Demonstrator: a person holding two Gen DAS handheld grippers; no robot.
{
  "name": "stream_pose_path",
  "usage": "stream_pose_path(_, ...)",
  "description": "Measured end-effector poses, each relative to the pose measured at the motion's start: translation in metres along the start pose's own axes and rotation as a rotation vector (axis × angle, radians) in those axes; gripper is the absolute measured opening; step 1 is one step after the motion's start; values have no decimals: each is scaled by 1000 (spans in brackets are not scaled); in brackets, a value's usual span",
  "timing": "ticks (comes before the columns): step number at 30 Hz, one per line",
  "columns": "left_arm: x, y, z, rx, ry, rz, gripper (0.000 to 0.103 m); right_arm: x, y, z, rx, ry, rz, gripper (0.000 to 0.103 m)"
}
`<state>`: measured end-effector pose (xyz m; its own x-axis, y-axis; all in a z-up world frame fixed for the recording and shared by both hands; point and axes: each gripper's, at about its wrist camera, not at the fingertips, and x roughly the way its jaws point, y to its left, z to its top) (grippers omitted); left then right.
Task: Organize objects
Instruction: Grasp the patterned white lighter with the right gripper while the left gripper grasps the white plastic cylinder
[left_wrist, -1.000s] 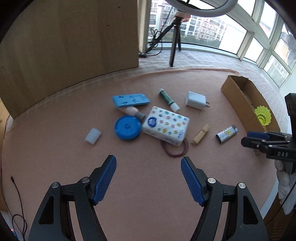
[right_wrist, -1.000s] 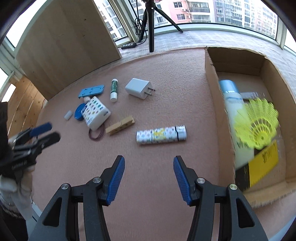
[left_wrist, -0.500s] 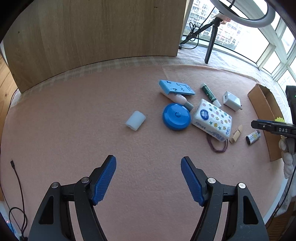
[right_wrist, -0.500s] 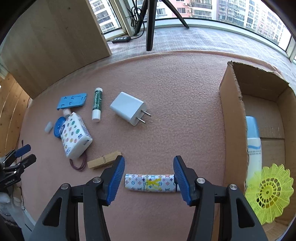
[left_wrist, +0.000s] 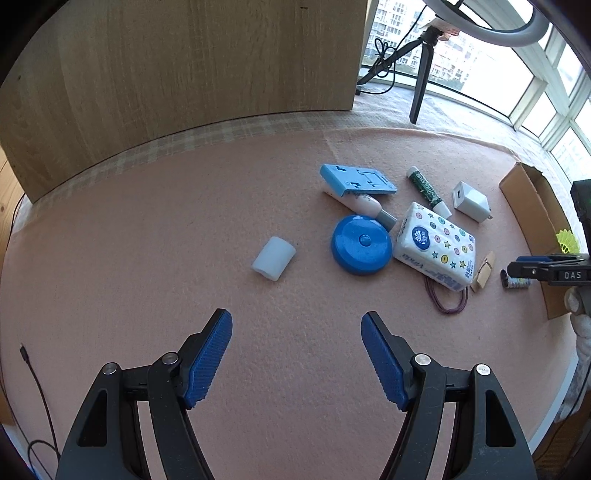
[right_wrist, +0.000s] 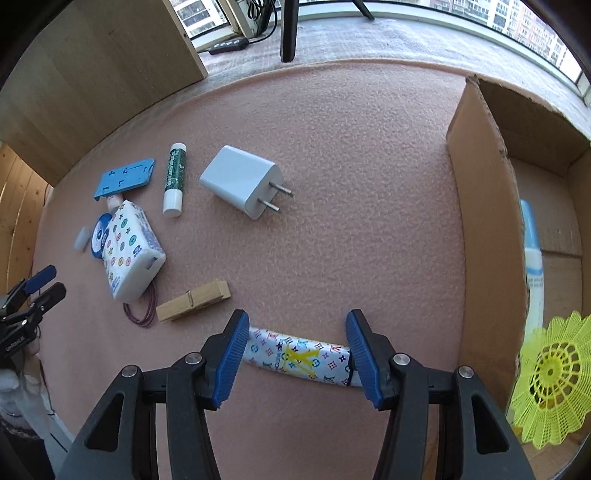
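Observation:
My right gripper (right_wrist: 297, 318) hangs open just over a patterned lighter (right_wrist: 299, 356), which lies crosswise between its blue fingers; both ends are hidden behind the pads. The lighter lies on the pink mat beside the cardboard box (right_wrist: 487, 206). That box holds a yellow shuttlecock (right_wrist: 550, 380) and a blue-and-white bottle (right_wrist: 532, 258). My left gripper (left_wrist: 295, 315) stands open over bare mat, short of a white cylinder (left_wrist: 273, 258) and a blue round disc (left_wrist: 361, 244). In the left wrist view, the right gripper (left_wrist: 546, 267) shows at the right edge.
Loose on the mat lie a white charger (right_wrist: 240, 181), a green glue stick (right_wrist: 175, 177), a blue plate (right_wrist: 123, 177), a tissue pack (right_wrist: 129, 251), a wooden clothespin (right_wrist: 194, 299) and a purple hair band (right_wrist: 142, 310). A wooden panel (left_wrist: 177, 66) and a tripod (left_wrist: 419, 92) stand behind.
My right gripper has sunk toward the lighter, which now sits between its fingers. My left gripper has swung left and lower, so the pile now lies ahead to the right.

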<state>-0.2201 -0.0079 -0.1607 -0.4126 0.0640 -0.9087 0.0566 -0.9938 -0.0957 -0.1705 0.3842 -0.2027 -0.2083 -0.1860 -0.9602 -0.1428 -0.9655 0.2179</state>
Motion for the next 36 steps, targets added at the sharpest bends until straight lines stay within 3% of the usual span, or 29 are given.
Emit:
stream_pose_path(4,5,-2,6,25,-5,18,76,-2,1,-12,25,41,91,55)
stream_pose_path(14,29,5,28,40,19,45,55,-6,23,-49,-44,-54,11,55)
stream_pose_path(21,42,5,34,56,37,52,36,-8,27,-58,-80,-89,-81,37)
stream_pose_path(24,45,8,33,37,39,52,34,-5,27,-56,-90,-94,-114,28)
stream_pose_path(32,40,15,29,25,13,53,8,-5,35,-61,-119,-121,-195,21)
stream_pose_path(36,28,18,22,13,-11,22,7,-5,41,-64,-87,-141,-203,21)
